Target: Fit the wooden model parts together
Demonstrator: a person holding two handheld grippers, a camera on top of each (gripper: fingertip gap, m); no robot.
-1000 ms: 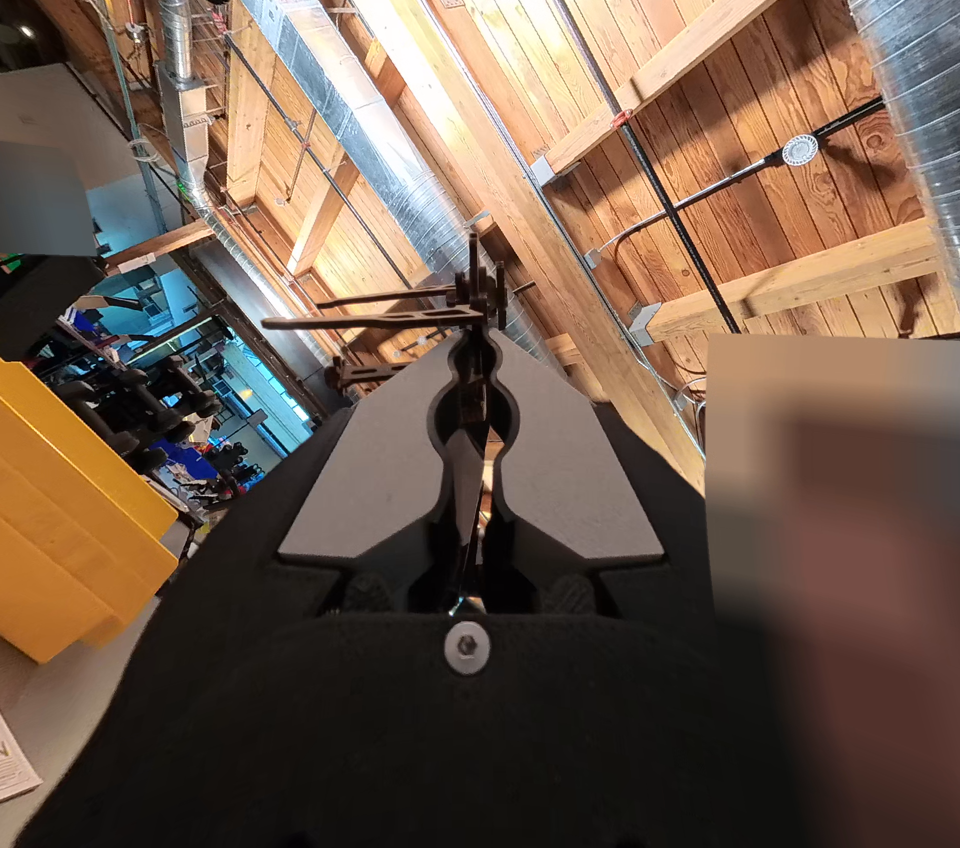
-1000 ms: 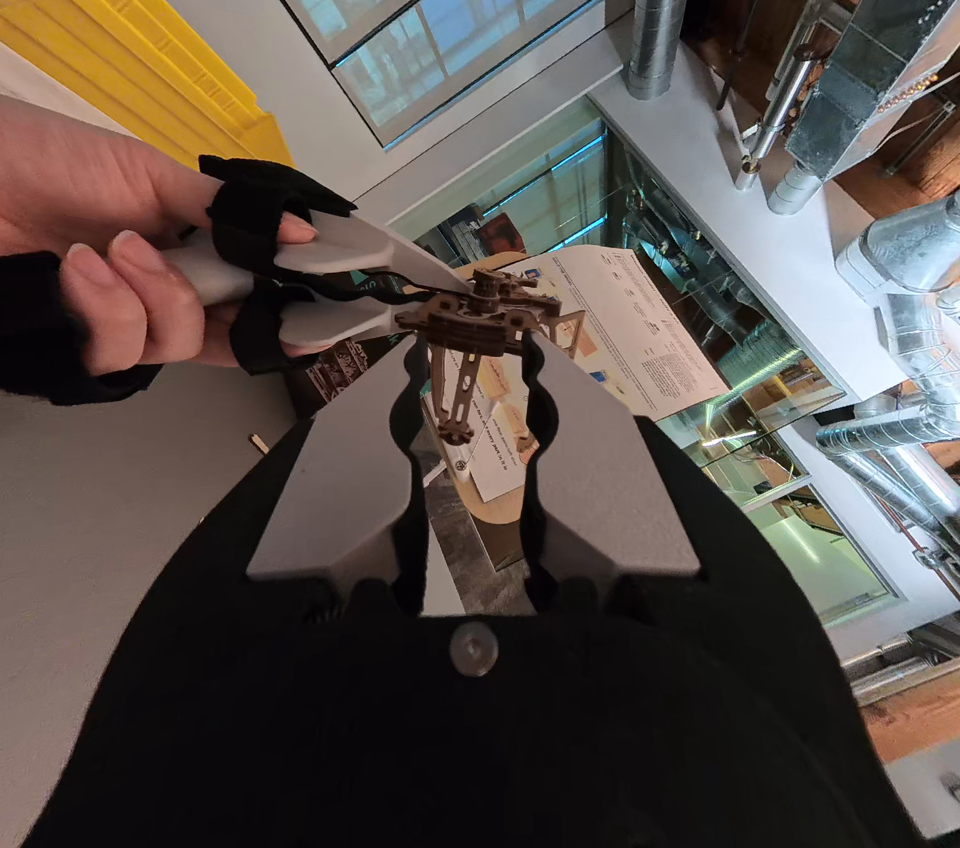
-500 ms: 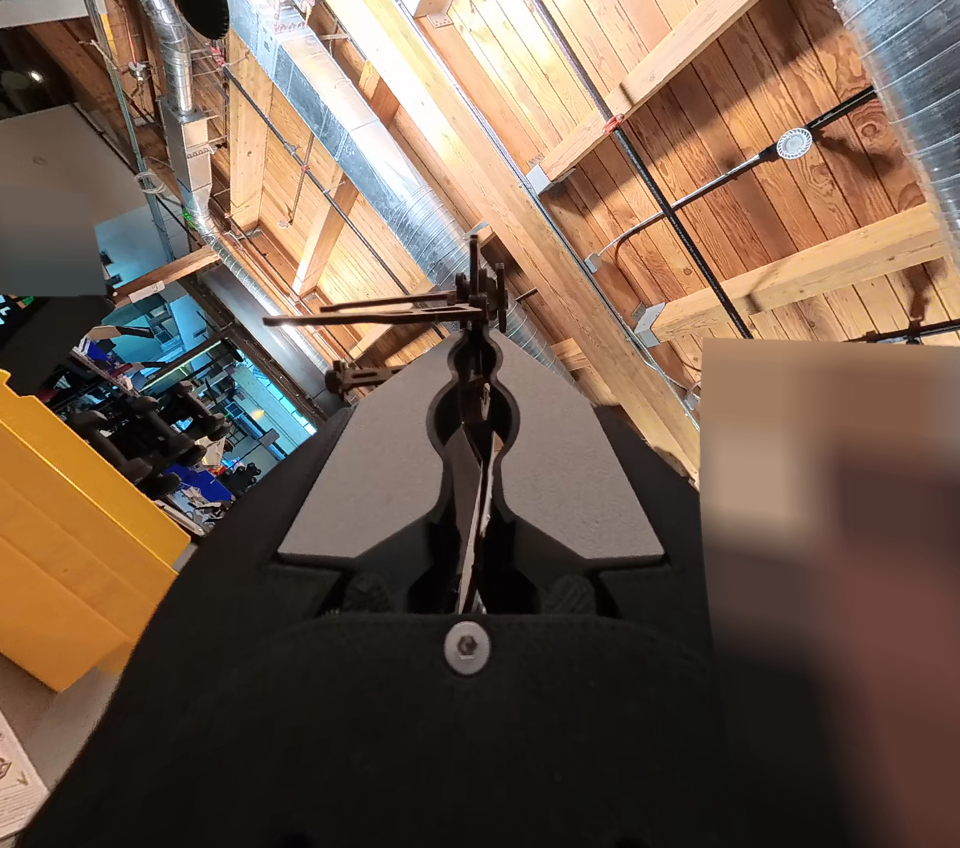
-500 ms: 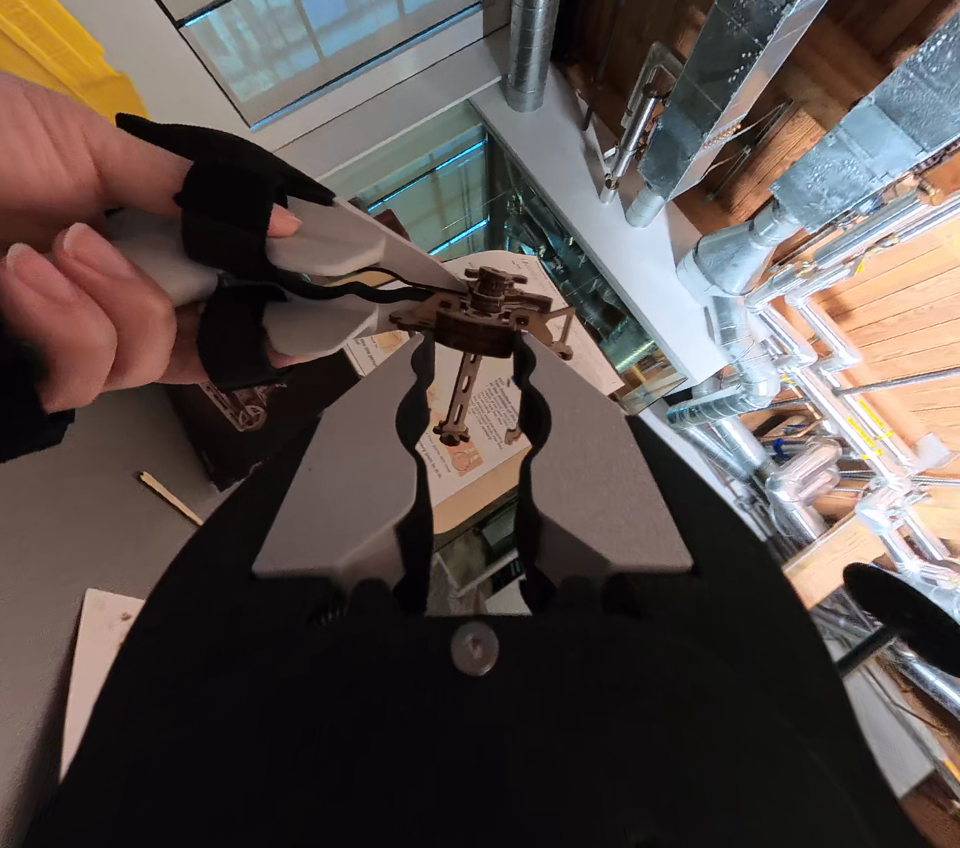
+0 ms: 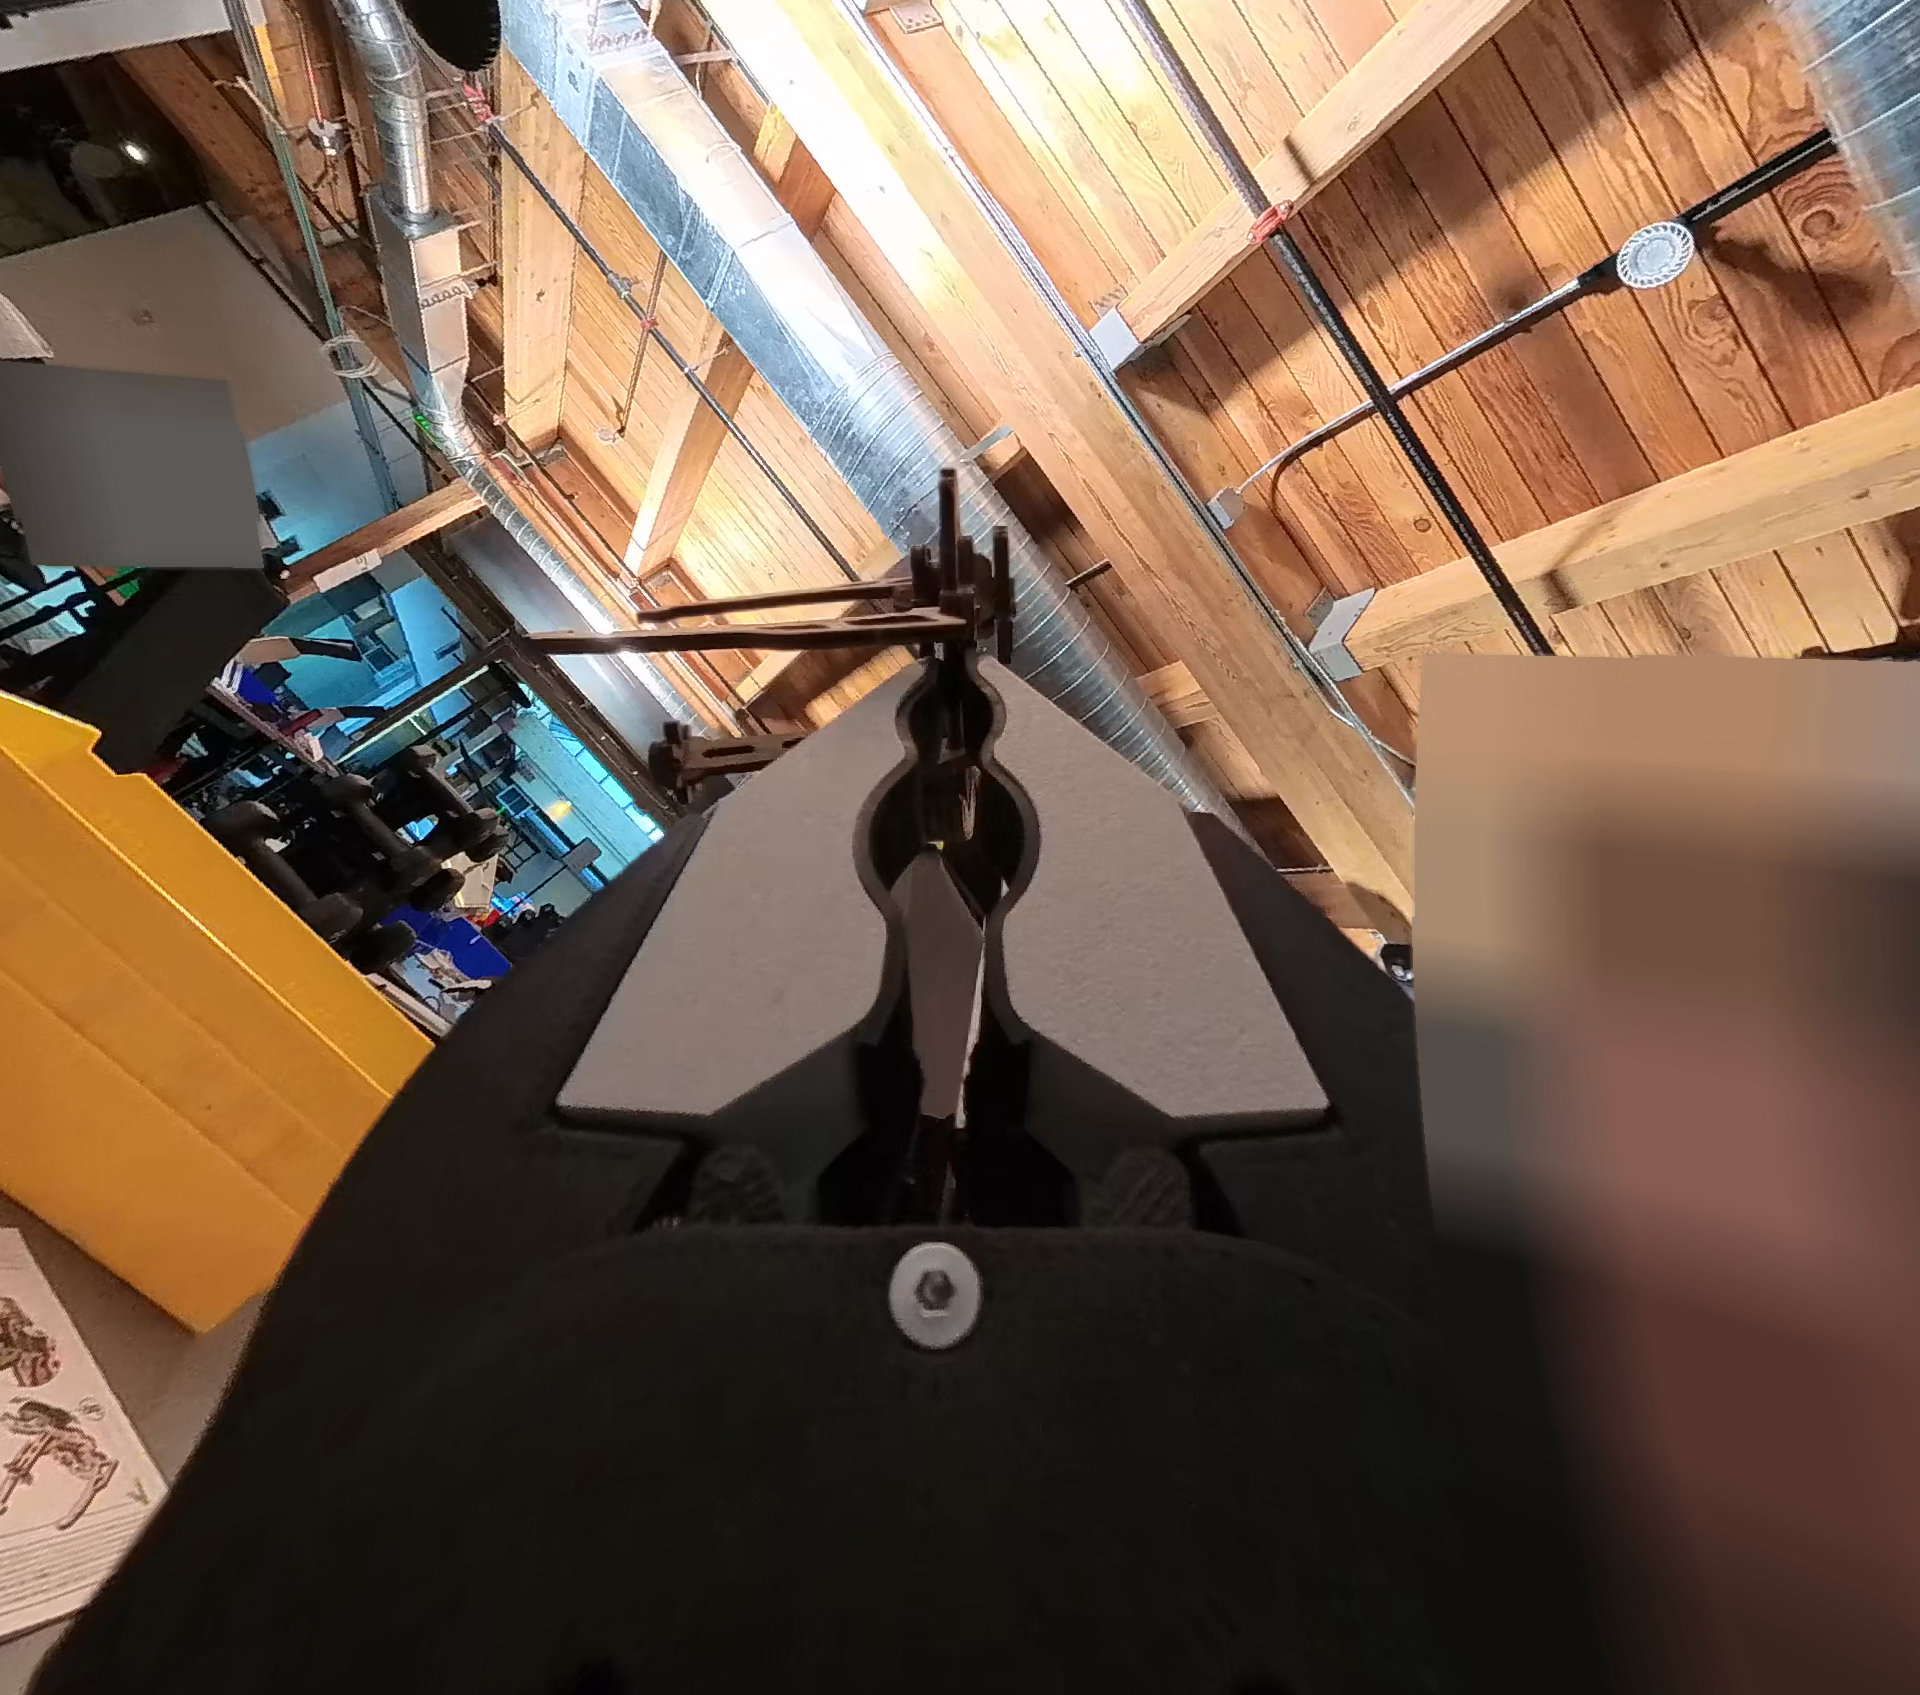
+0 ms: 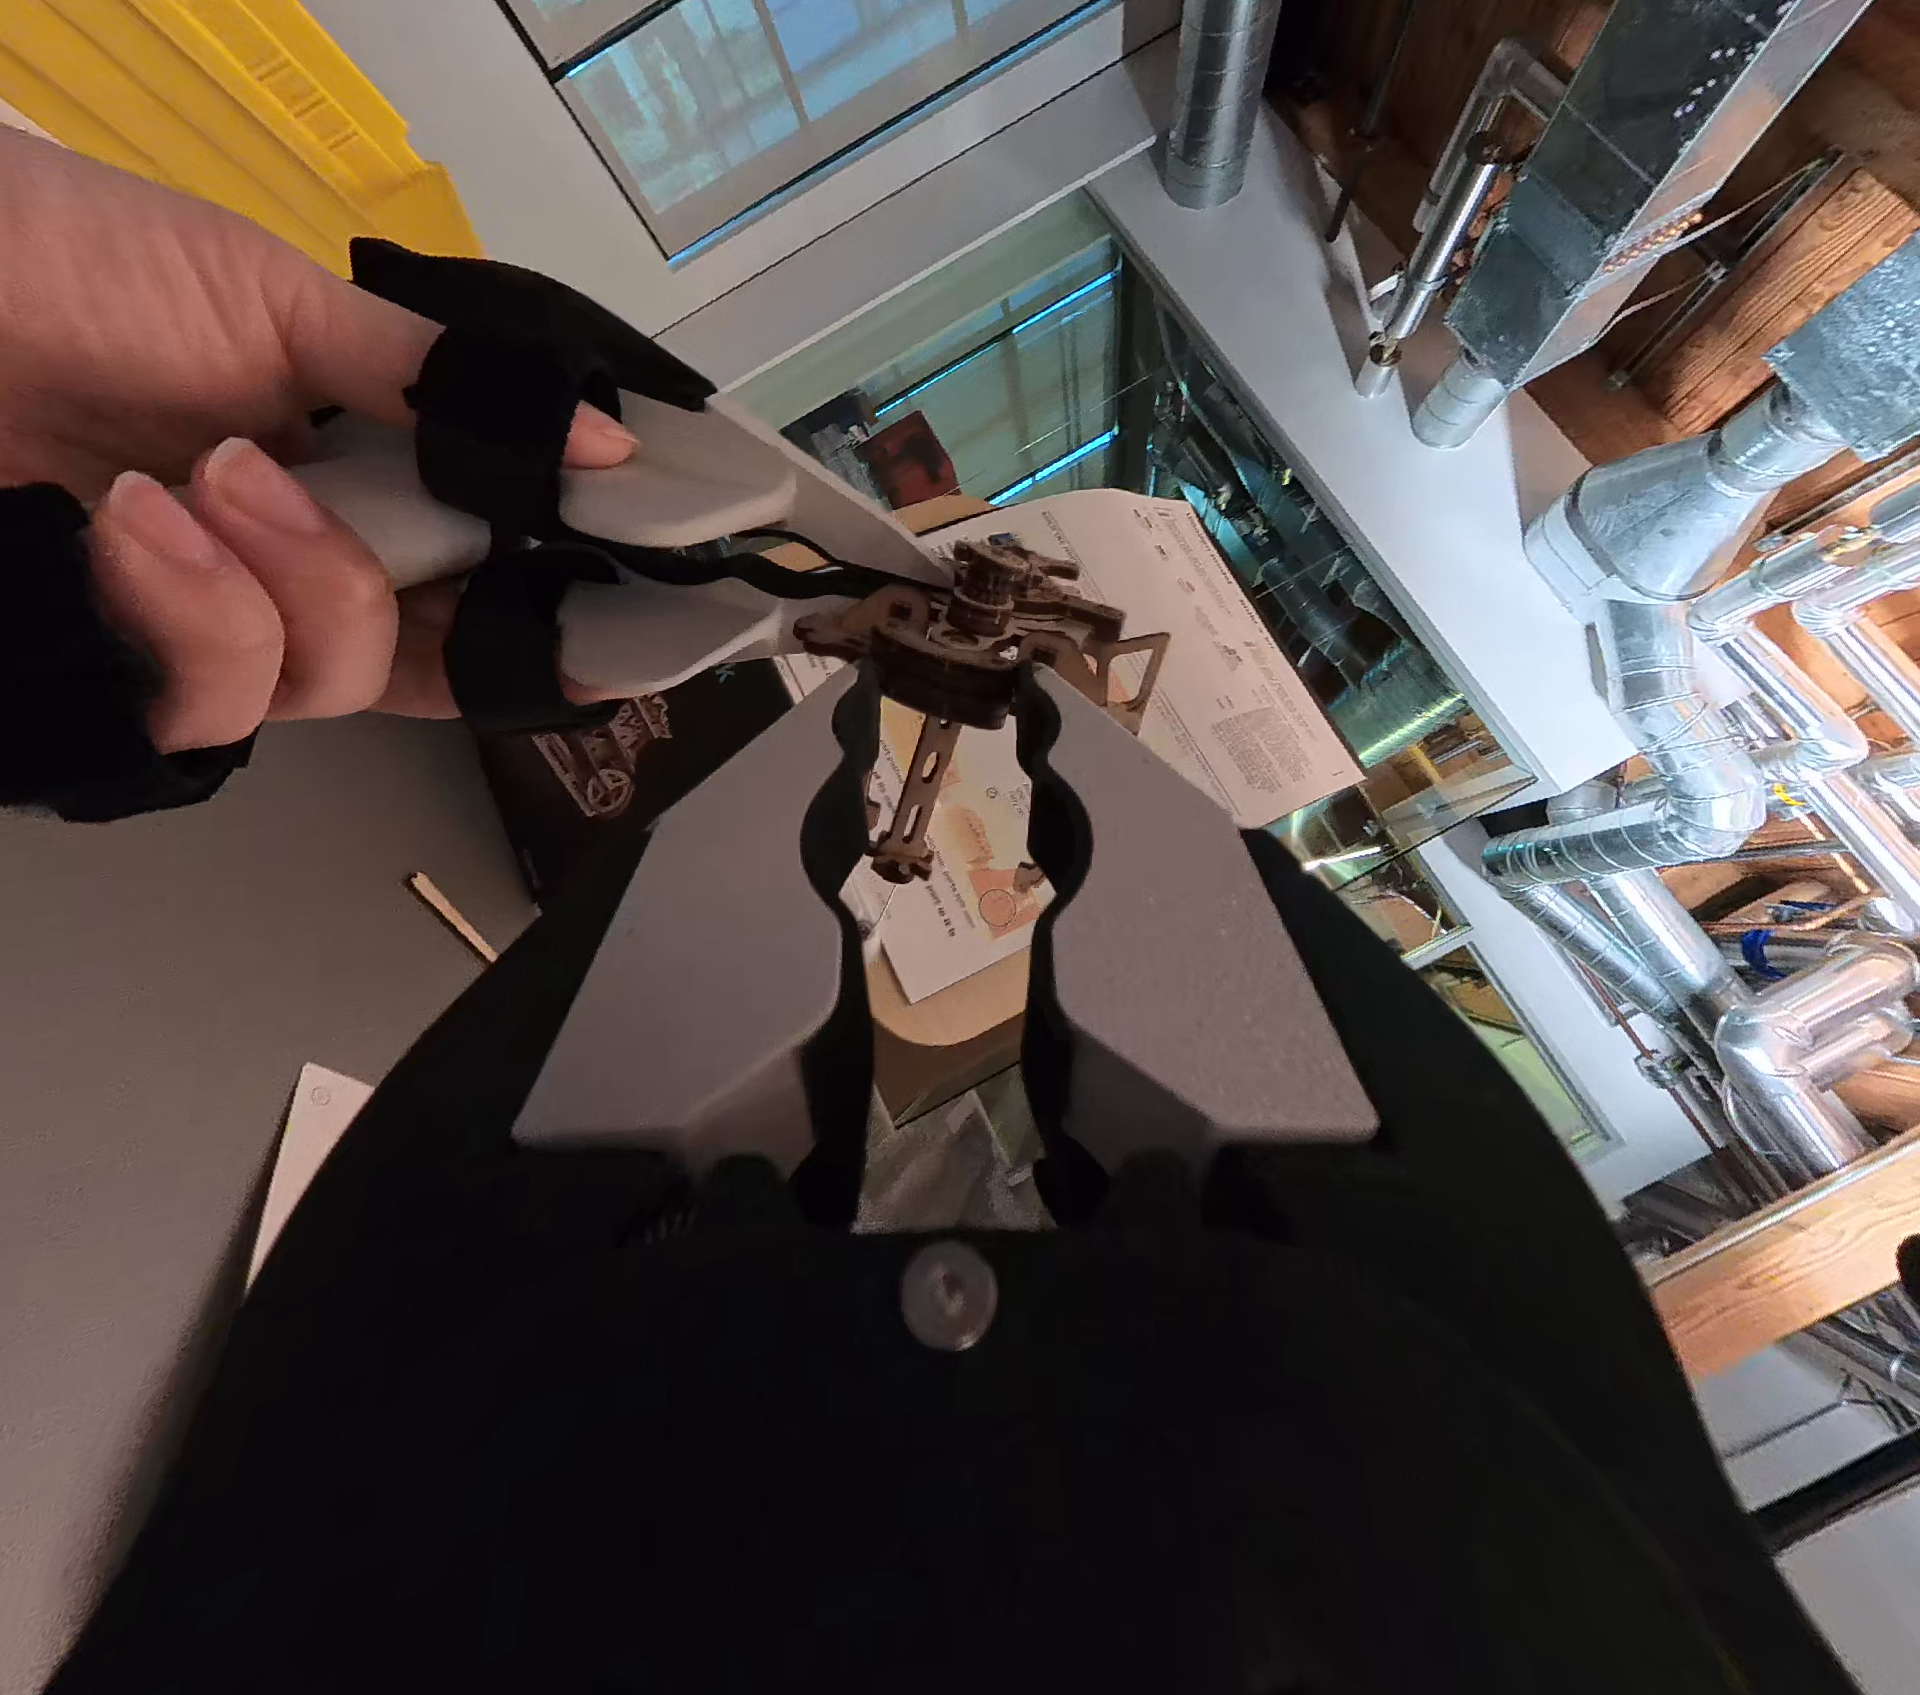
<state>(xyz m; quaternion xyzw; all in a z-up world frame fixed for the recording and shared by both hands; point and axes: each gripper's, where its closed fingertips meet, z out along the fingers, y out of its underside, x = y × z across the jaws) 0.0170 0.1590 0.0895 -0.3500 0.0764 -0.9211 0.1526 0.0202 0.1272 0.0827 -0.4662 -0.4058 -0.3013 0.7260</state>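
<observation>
Both grippers hold one wooden model (image 6: pixel 961 622) up in the air, above the grey desk (image 6: pixel 208 949), so its parts can be pushed together without bumping anything. The left gripper (image 5: pixel 951 669) is nearly closed and pinches a thin part of the model at its tips. The right gripper (image 6: pixel 945 689) is partly open, and its two fingers squeeze the model's round middle from both sides, which keeps it from turning. One thin leg hangs down between the fingers.

Since half a second ago the right view has tipped back toward the desk and the paper instruction sheet (image 6: pixel 1195 710). Both grips look the same.
</observation>
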